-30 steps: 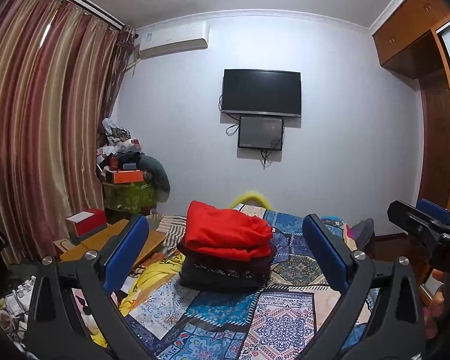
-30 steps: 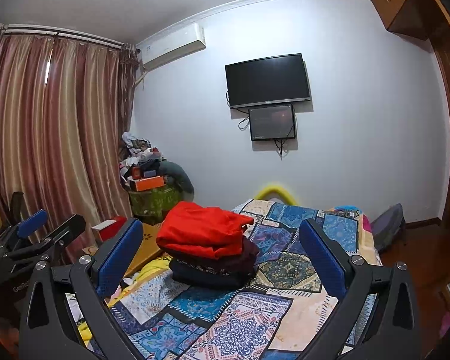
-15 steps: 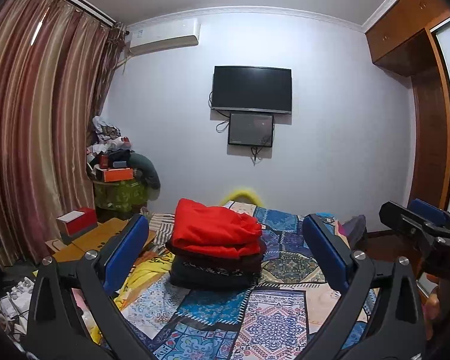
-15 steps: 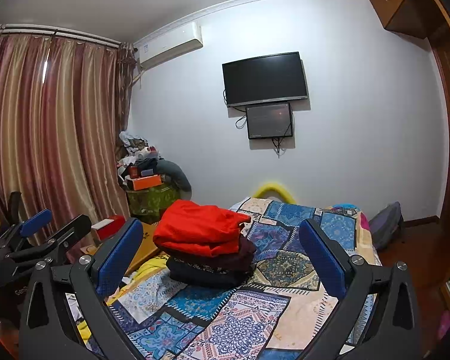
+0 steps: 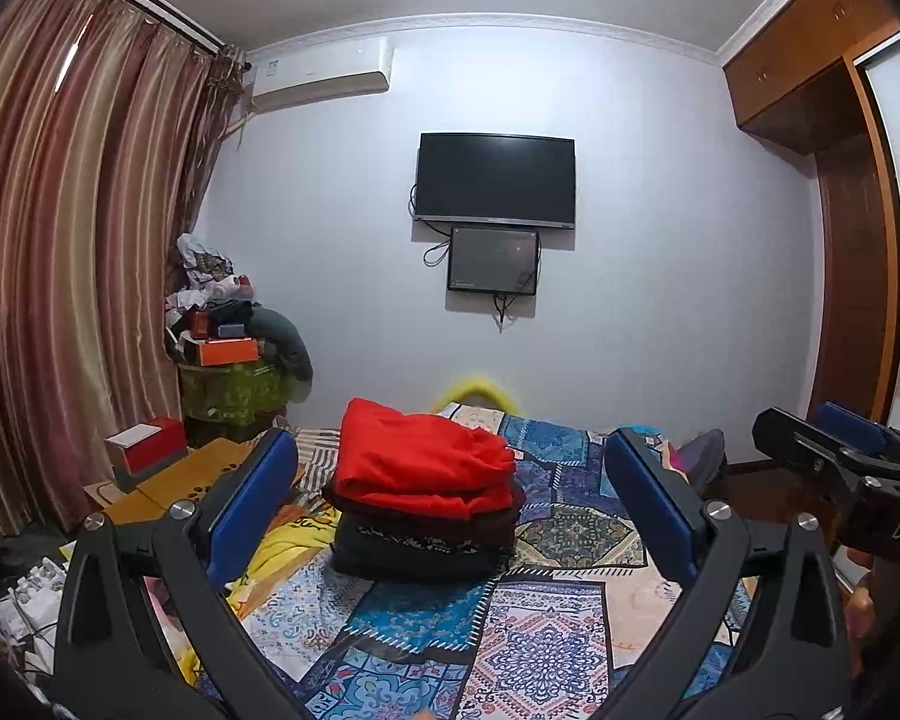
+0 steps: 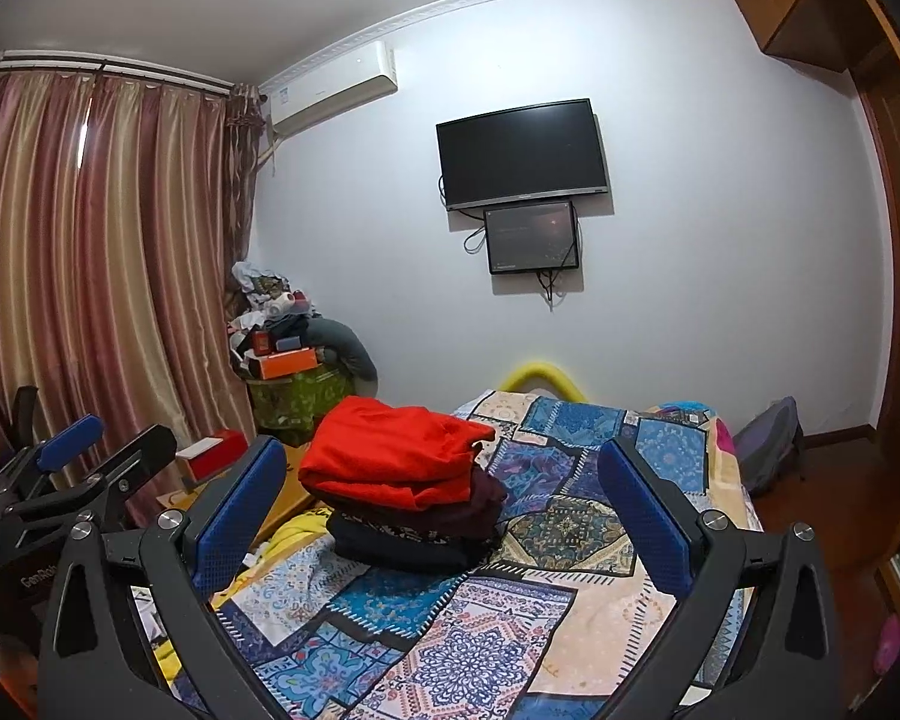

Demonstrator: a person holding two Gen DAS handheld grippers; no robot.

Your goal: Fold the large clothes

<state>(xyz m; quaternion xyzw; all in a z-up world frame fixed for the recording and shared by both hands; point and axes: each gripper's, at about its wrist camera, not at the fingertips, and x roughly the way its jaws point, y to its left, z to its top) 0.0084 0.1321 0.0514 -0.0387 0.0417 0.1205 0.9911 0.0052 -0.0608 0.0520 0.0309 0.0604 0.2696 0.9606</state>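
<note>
Both tools, left tool (image 5: 450, 510) and right tool (image 6: 444, 510), gape empty above the patchwork-quilted bed (image 6: 570, 618); a careless reach could topple the folded red fleece garment (image 6: 396, 456) off its dark stack

Bed (image 5: 546, 630) covered by a patchwork-patterned spread in blue, cream and teal. Resting directly on it, left of centre: one stack of folded clothes (image 5: 423, 516), red on top, dark garments beneath. Yellow fabric (image 5: 282, 546) lies at the left edge.
</note>
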